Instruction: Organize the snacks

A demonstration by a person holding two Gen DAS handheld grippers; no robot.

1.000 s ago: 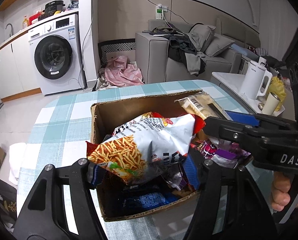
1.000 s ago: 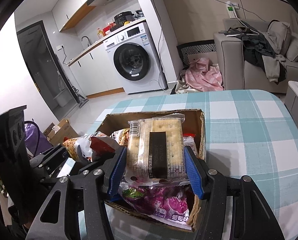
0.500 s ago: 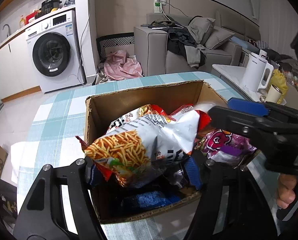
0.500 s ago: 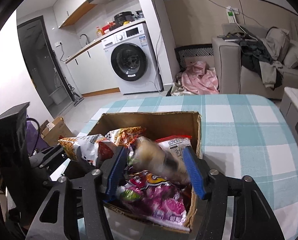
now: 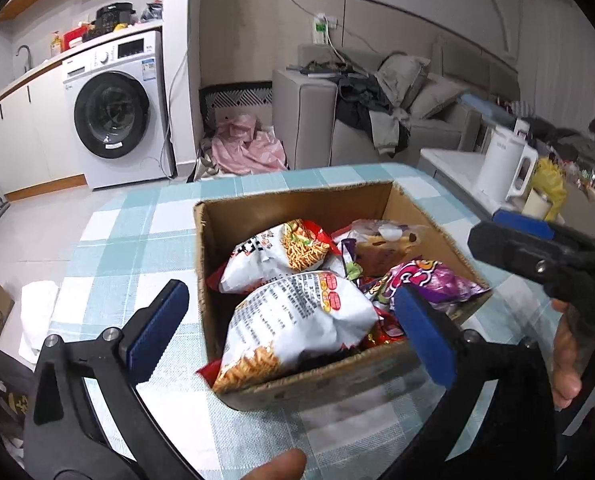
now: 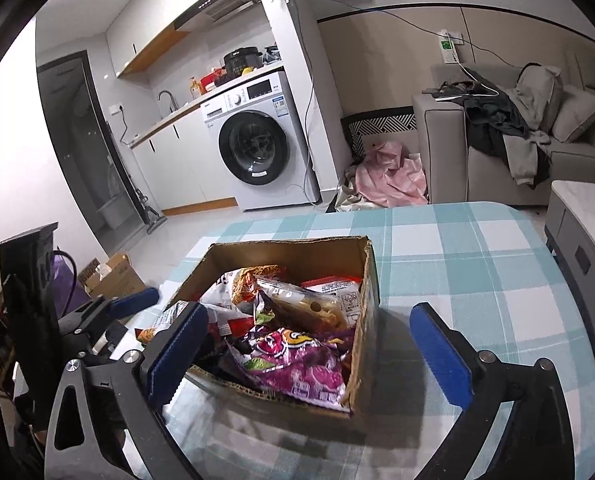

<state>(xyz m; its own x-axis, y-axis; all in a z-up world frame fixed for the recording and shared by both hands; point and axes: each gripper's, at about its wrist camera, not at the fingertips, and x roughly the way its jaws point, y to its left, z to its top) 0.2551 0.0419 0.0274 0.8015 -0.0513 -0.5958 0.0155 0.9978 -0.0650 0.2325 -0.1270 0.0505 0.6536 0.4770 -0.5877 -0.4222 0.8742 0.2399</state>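
Note:
A cardboard box (image 5: 297, 206) (image 6: 367, 280) sits on the checked table, full of snack bags. A white noodle-snack bag (image 5: 293, 320) lies on top at the near left, a second one (image 5: 273, 256) behind it. A purple bag (image 5: 429, 284) (image 6: 297, 364) lies at the right side, and a clear cracker pack (image 6: 305, 306) rests behind it. My left gripper (image 5: 291, 332) is open and empty, above the box's near side. My right gripper (image 6: 307, 354) is open and empty, its jaws wide over the box's near right corner.
The checked tablecloth (image 6: 477, 272) extends right of and behind the box. A white cloth (image 5: 37, 316) lies at the table's left edge. A side table with a white kettle (image 5: 501, 164) stands to the right. A sofa (image 6: 497, 152) and washing machine (image 6: 257, 144) stand beyond.
Both grippers opened and pulled back. The noodle-snack bag dropped from my left gripper into the box. The cracker pack left my right gripper and now lies in the box.

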